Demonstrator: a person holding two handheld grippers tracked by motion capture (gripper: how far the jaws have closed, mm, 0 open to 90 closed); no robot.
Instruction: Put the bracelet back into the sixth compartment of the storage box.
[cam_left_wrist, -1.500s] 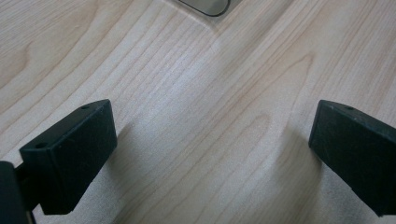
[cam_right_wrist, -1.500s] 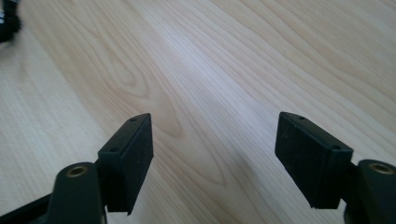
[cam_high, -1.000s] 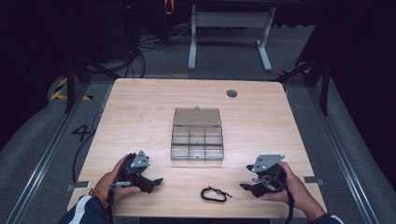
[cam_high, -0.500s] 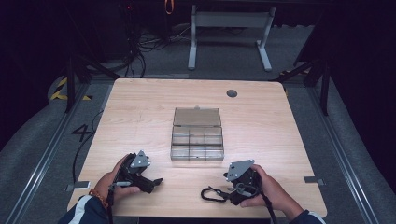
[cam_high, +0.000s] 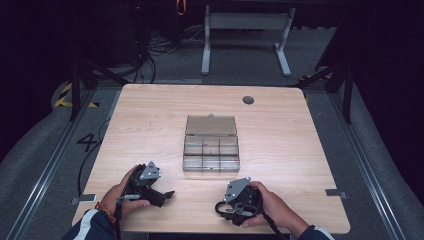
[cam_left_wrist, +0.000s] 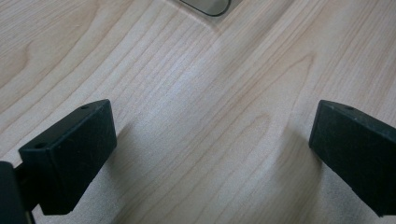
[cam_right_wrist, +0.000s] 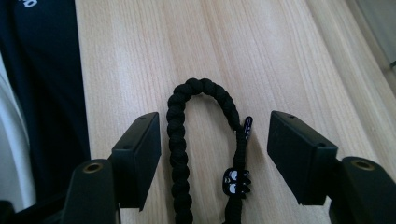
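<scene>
So right gripper (cam_right_wrist: 214, 154) sits open astride our braided bracelet (cam_right_wrist: 187, 116); we risk pinching 1 strand and dragging it. Left gripper (cam_left_wrist: 210, 154) open, empty.

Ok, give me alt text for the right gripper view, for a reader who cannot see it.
A black braided cord loop lies on the light wooden table between the open jaws of the right gripper, untouched. A small black charm with white eyes hangs on its right strand, and dark clothing borders the left edge.
</scene>
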